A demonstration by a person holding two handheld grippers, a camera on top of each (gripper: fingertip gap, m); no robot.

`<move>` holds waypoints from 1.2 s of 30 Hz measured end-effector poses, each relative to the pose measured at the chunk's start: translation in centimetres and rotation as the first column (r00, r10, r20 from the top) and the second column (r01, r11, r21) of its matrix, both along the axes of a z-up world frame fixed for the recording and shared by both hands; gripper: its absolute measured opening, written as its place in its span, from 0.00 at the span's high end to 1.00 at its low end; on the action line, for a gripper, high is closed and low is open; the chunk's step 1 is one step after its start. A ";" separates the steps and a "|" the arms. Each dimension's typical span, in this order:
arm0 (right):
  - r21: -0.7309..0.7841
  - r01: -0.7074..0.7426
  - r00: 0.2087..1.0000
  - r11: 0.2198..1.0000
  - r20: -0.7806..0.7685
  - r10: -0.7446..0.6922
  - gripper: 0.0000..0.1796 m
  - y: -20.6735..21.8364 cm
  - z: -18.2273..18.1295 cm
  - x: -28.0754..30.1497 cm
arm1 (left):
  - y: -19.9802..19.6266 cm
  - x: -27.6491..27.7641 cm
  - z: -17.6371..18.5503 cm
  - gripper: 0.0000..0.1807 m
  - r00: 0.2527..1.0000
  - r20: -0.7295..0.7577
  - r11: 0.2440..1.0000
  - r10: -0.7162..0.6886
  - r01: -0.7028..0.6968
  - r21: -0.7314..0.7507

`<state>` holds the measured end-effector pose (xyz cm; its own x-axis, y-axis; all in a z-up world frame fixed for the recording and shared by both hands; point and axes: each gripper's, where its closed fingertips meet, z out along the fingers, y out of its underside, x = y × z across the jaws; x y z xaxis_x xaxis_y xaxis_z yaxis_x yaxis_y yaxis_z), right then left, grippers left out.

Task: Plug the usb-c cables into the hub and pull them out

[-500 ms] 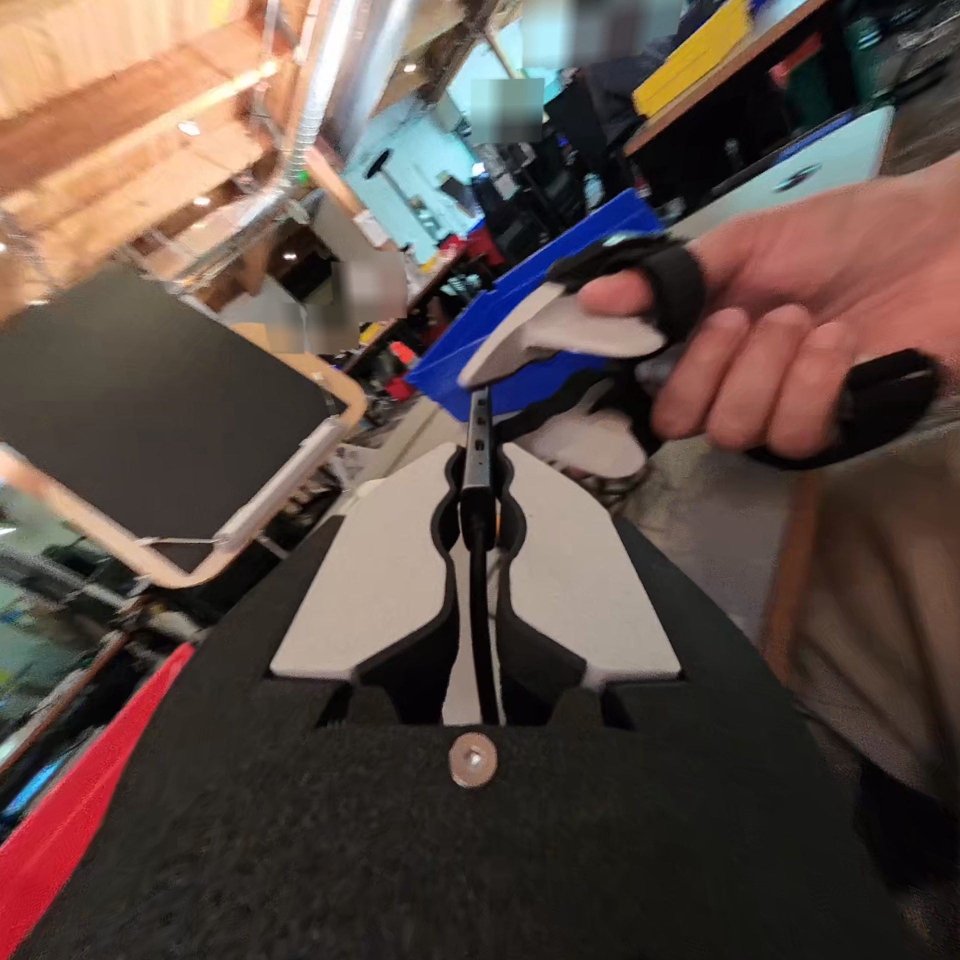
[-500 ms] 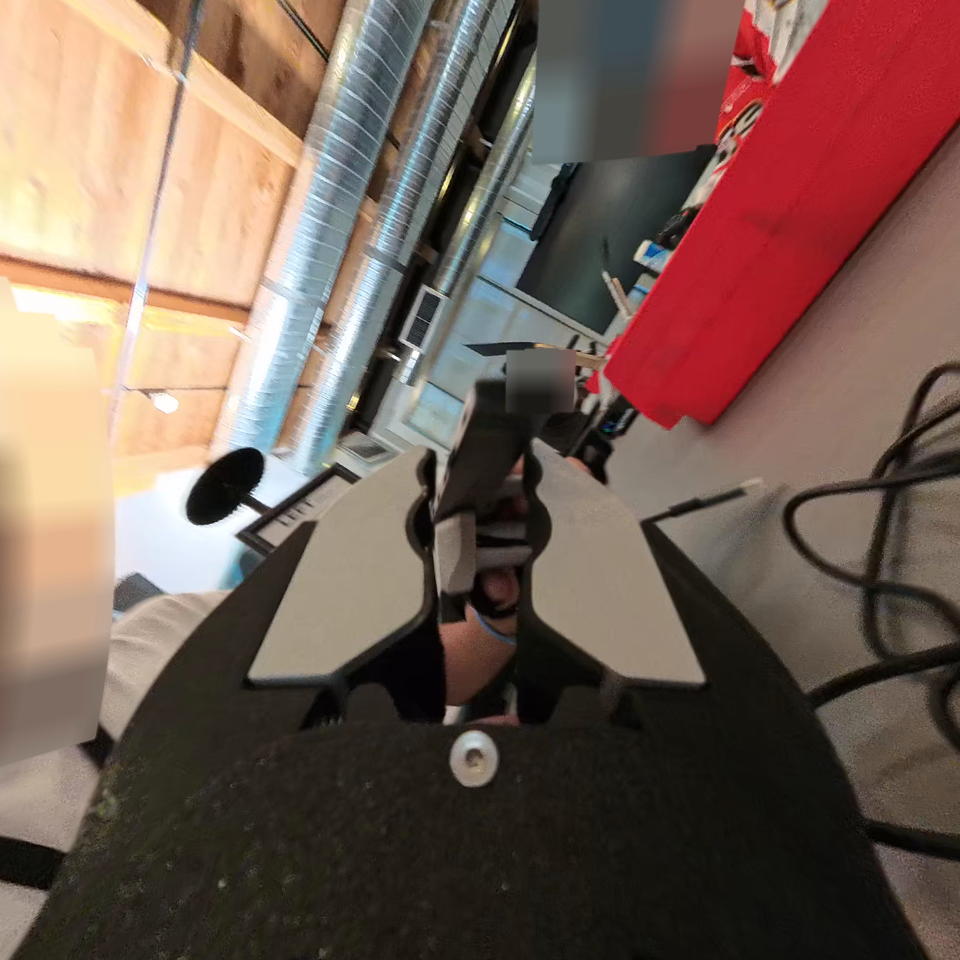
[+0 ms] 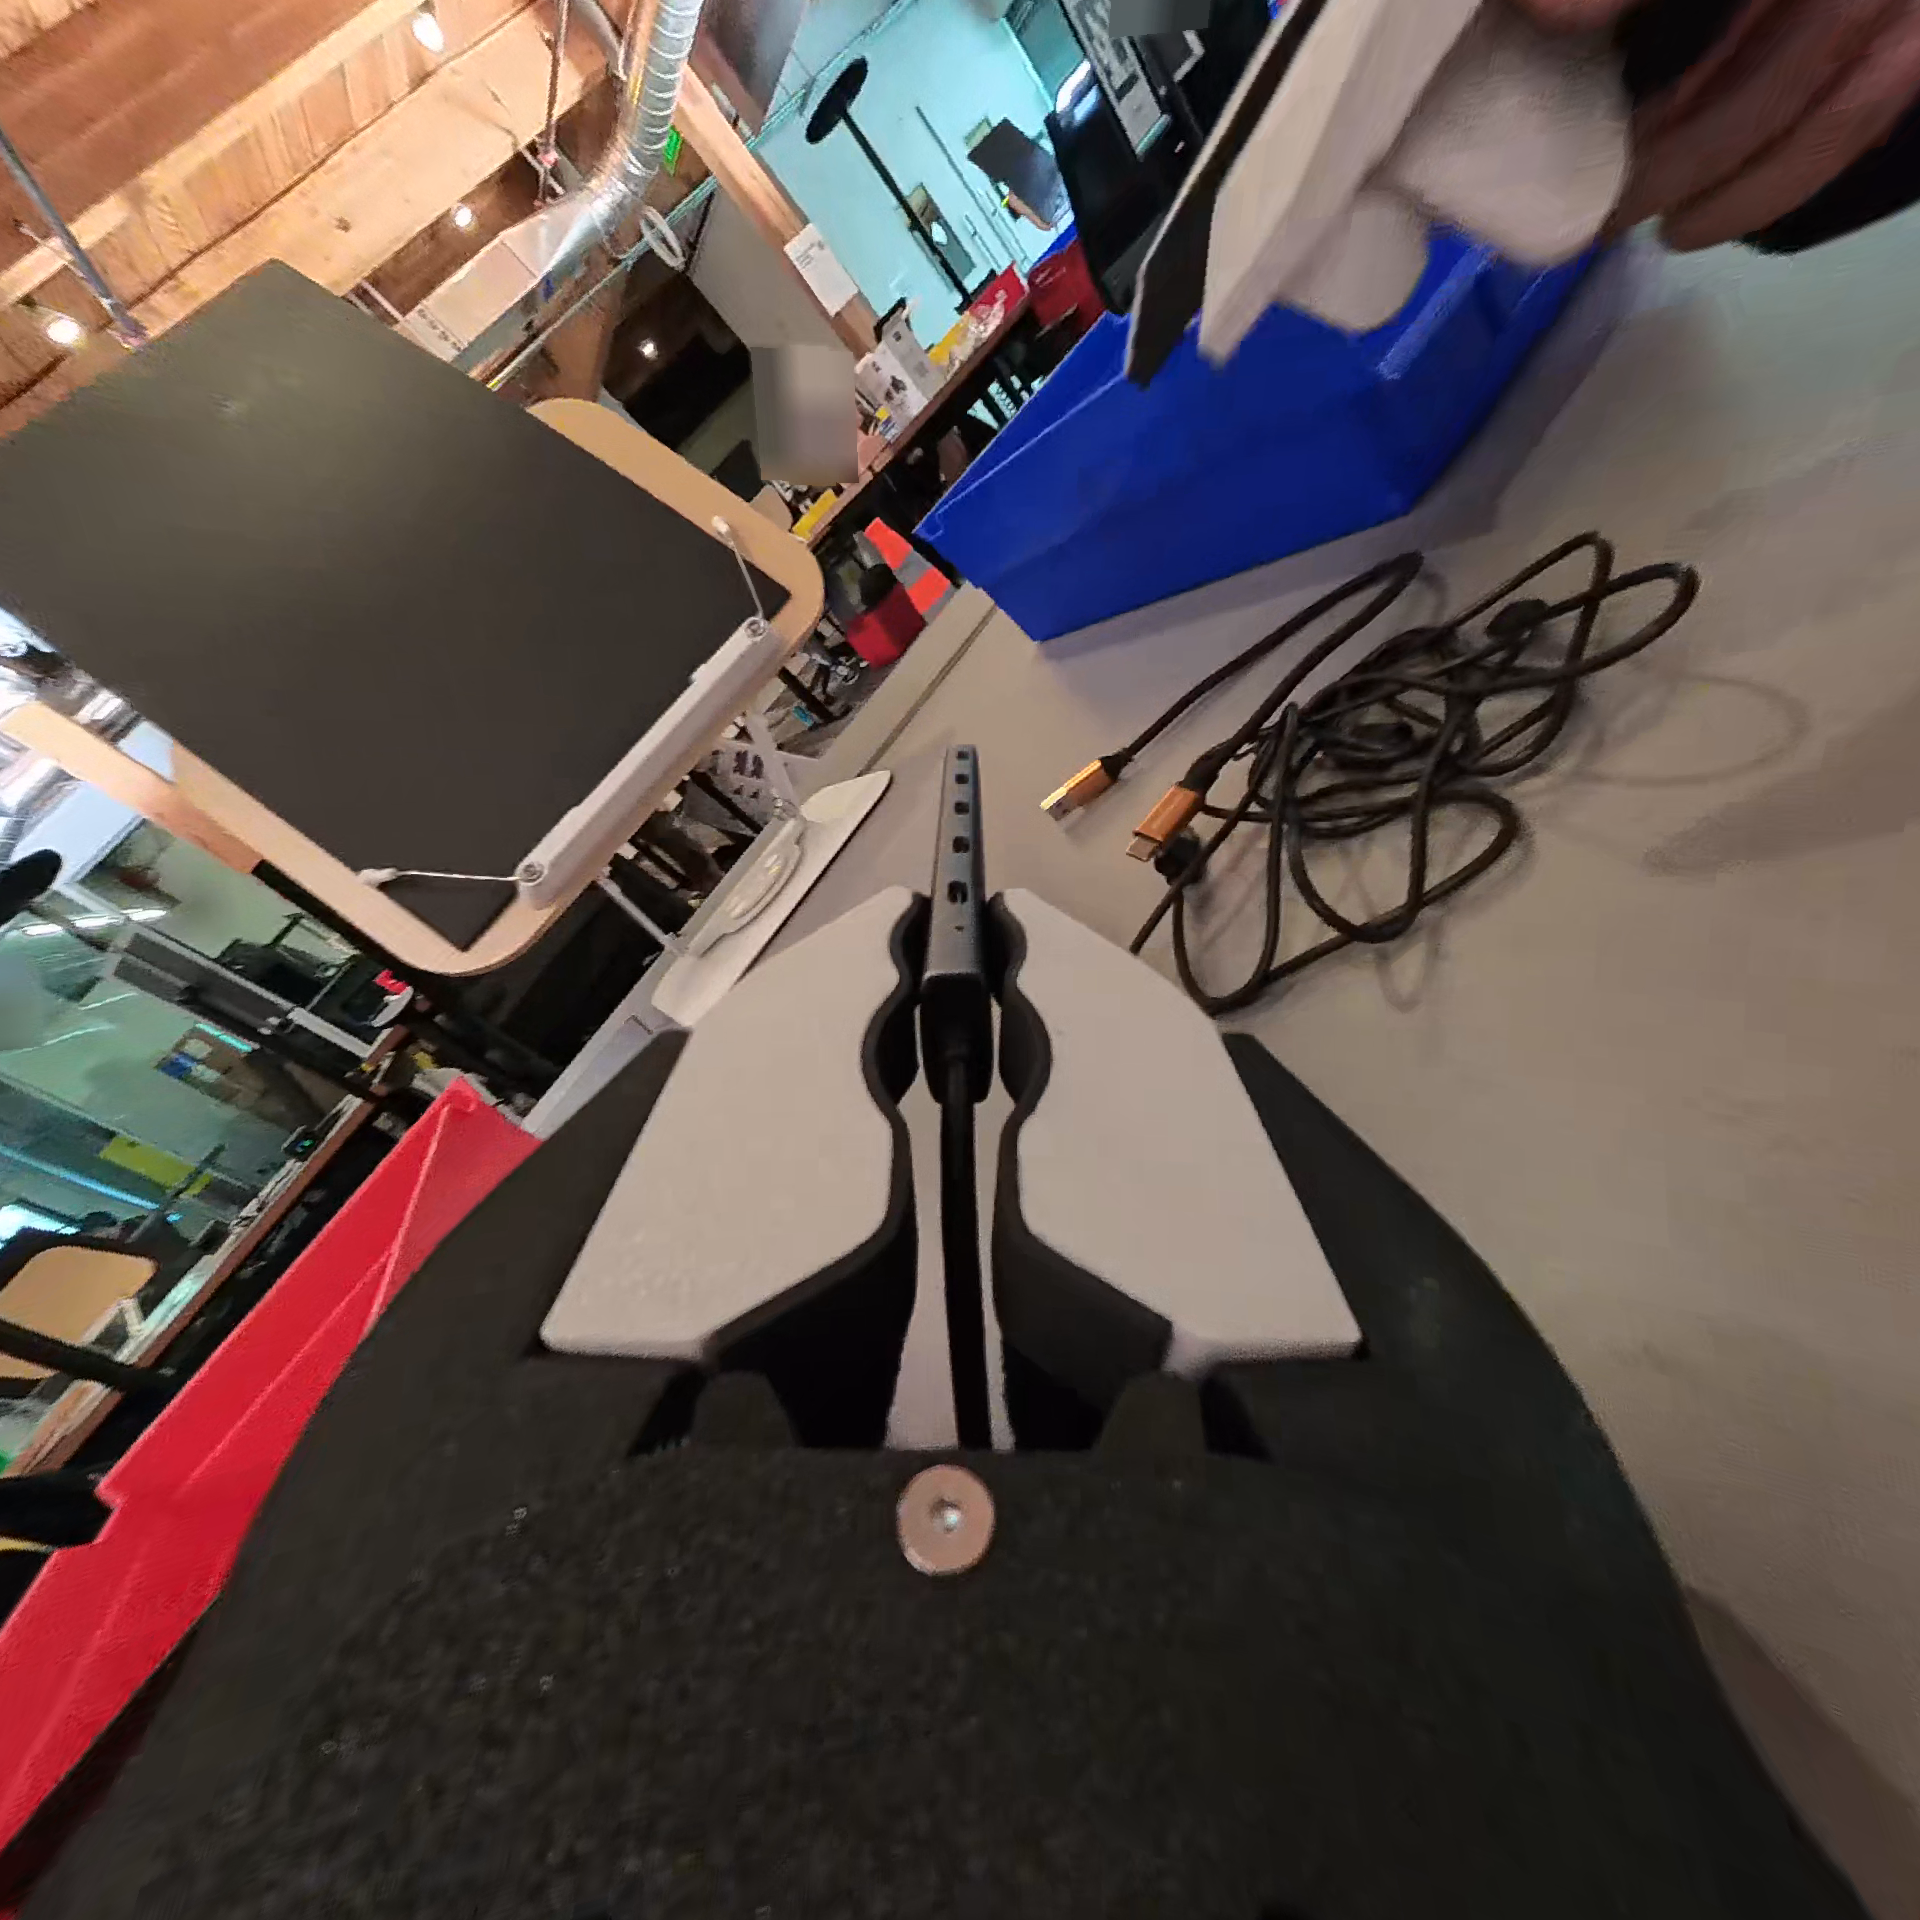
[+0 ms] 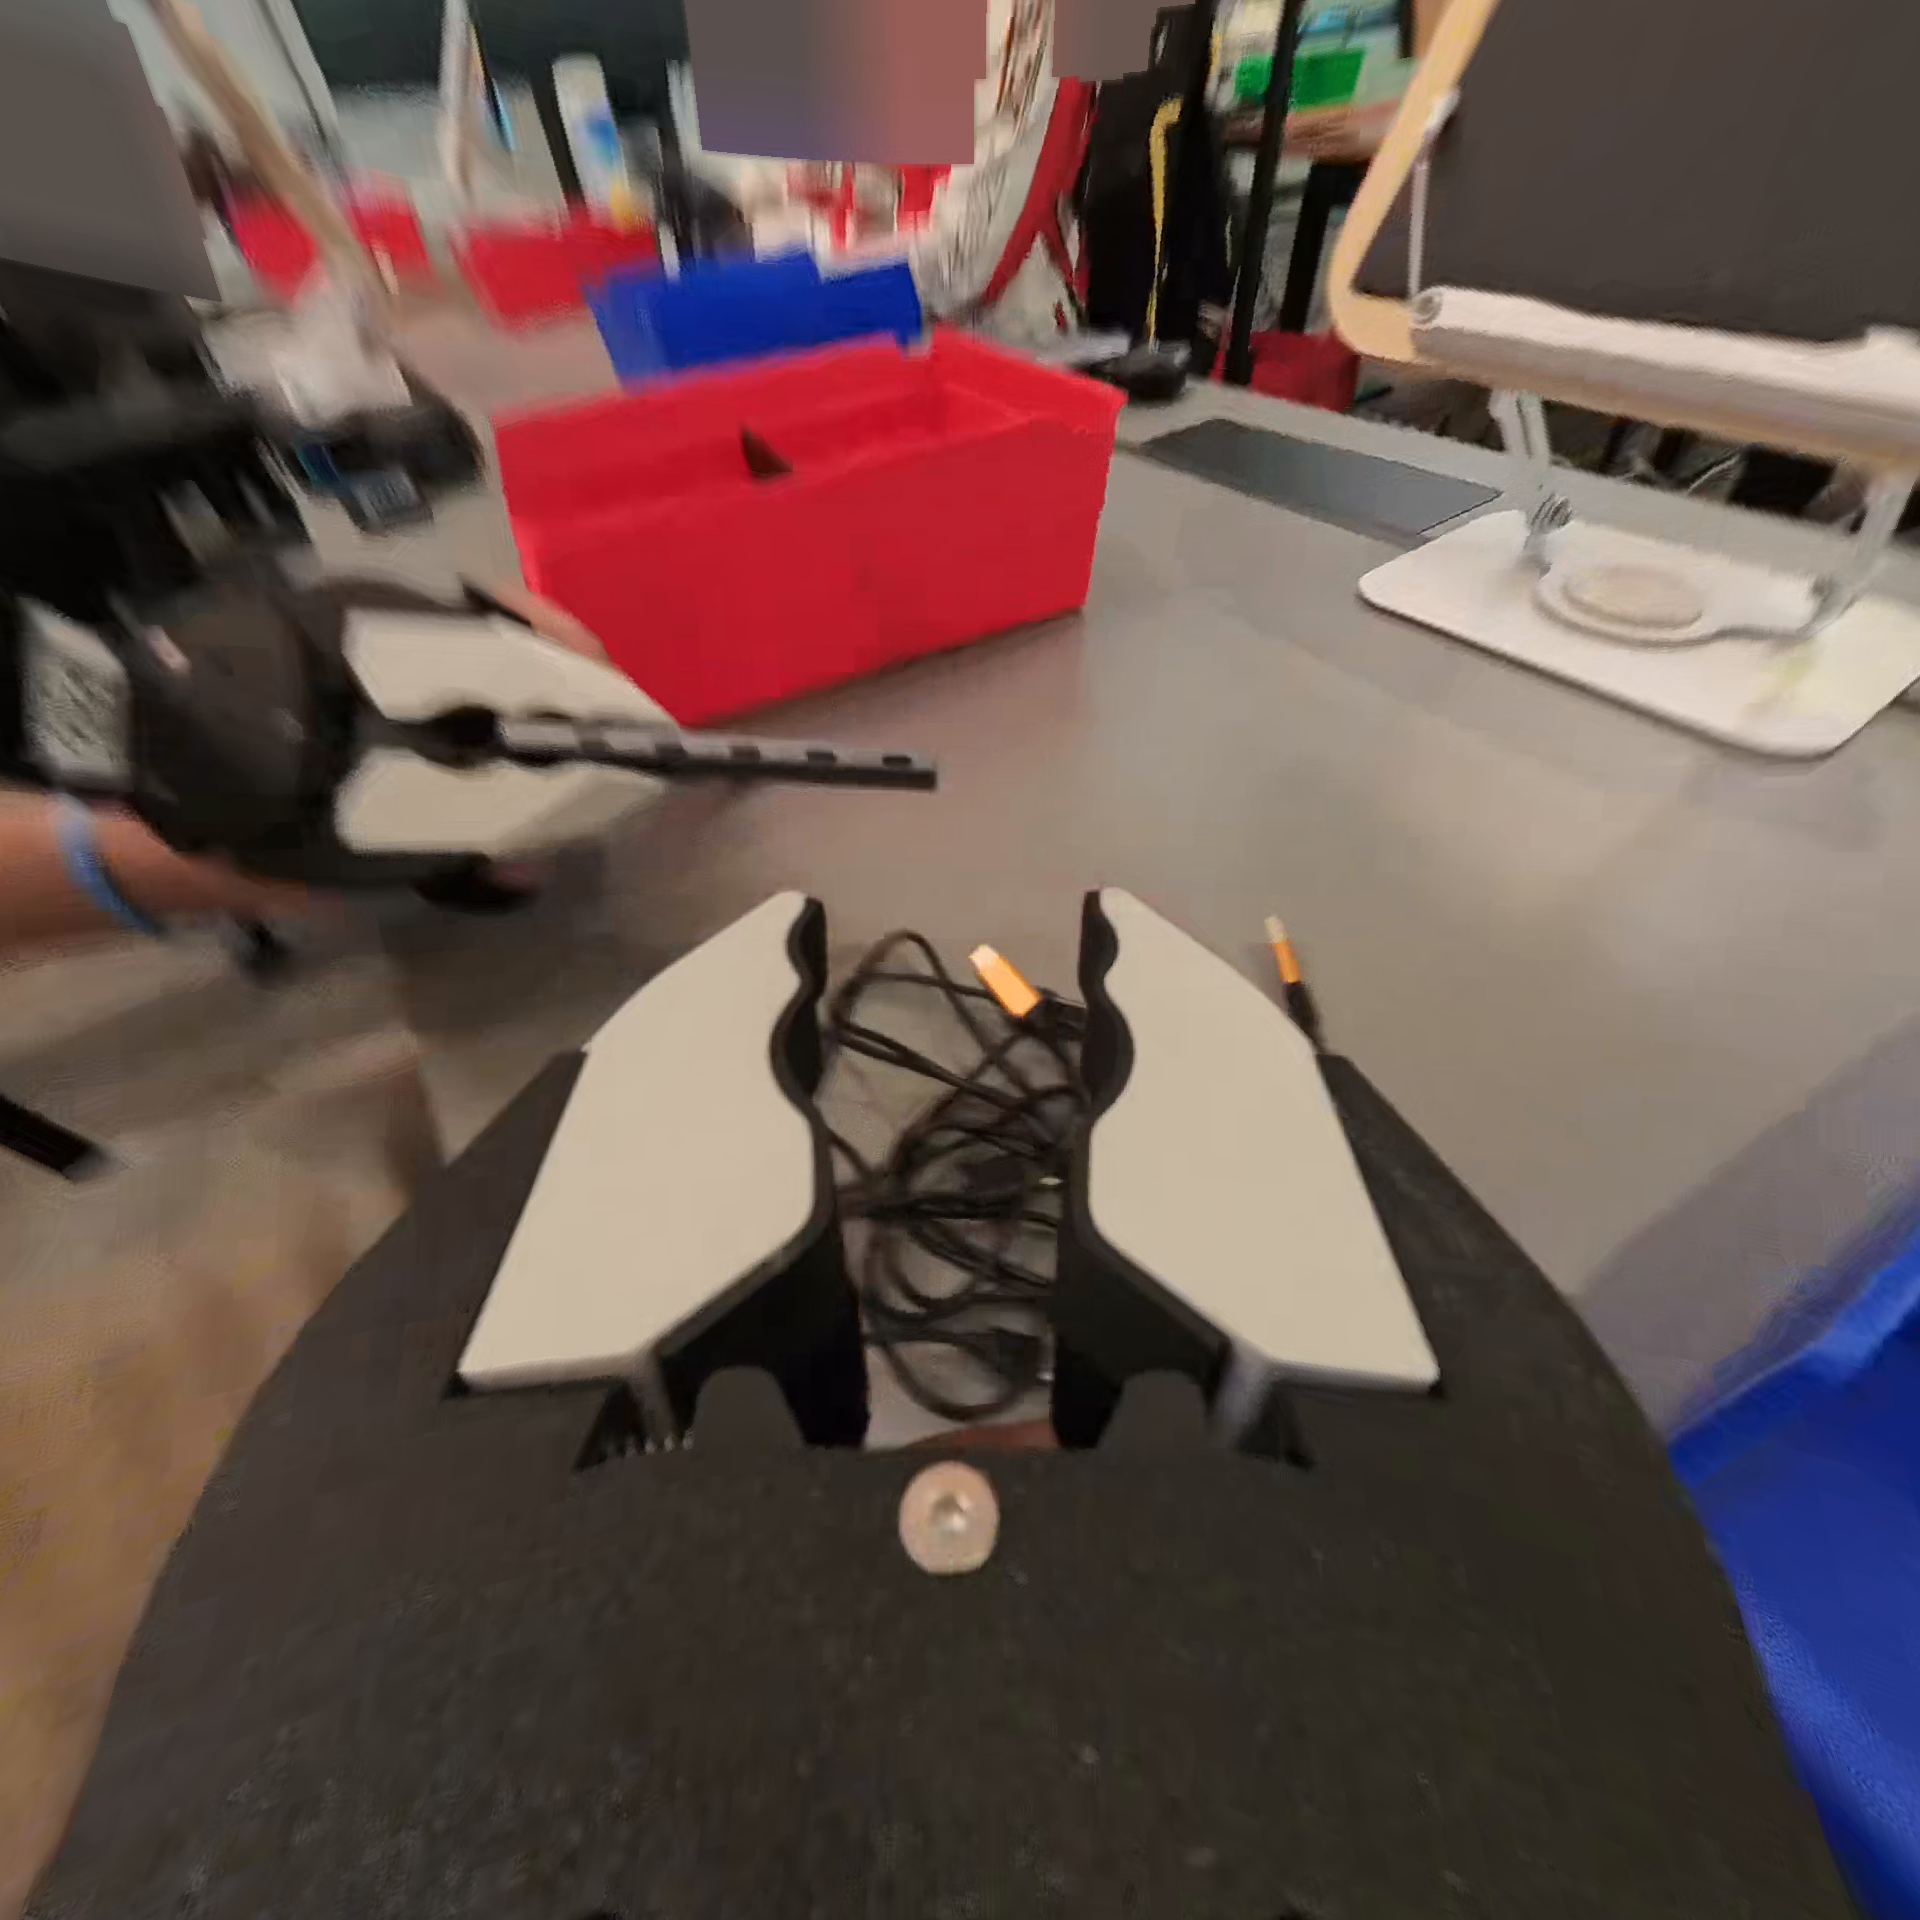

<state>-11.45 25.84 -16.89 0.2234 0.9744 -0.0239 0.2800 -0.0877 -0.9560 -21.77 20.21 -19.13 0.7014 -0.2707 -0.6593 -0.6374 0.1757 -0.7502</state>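
Hidden, cropped and blurred parts

In the right wrist view the left gripper (image 4: 644, 743) and the hub (image 4: 717, 764) it carries are smeared by motion blur, so the hub's ports cannot be counted; the red bin (image 4: 810, 540) behind is soft too. In the left wrist view the right gripper (image 3: 1195, 322) is cut off by the top edge (jaw gap unreadable there), and the cable tangle (image 3: 1403, 748) hides its own far ends.

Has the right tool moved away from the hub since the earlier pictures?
Yes. The right tool was at the hub; now it is open over the cables on the table.
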 end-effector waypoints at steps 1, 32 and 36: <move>0.094 -0.039 0.991 0.995 0.127 0.026 0.75 0.1 -0.8 -0.4 | -0.1 0.1 0.2 0.95 1.000 0.009 1.000 -0.012 0.012 -0.001; 0.037 -0.281 0.820 0.959 0.529 0.220 0.97 -4.3 -4.3 -3.0 | 0.2 -0.8 -0.2 0.95 0.983 -0.157 0.994 0.095 -0.085 0.071; 0.019 -0.350 0.757 0.936 0.594 0.271 0.97 -6.9 -4.0 -3.6 | 0.4 0.3 -0.8 0.95 0.954 -0.279 0.991 0.110 -0.084 0.104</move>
<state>-15.10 18.99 -20.93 -0.1591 0.9785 0.1316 0.7699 0.2064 -0.6039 -21.47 20.66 -19.90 0.5018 -0.1414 -0.8533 -0.8389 0.1609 -0.5200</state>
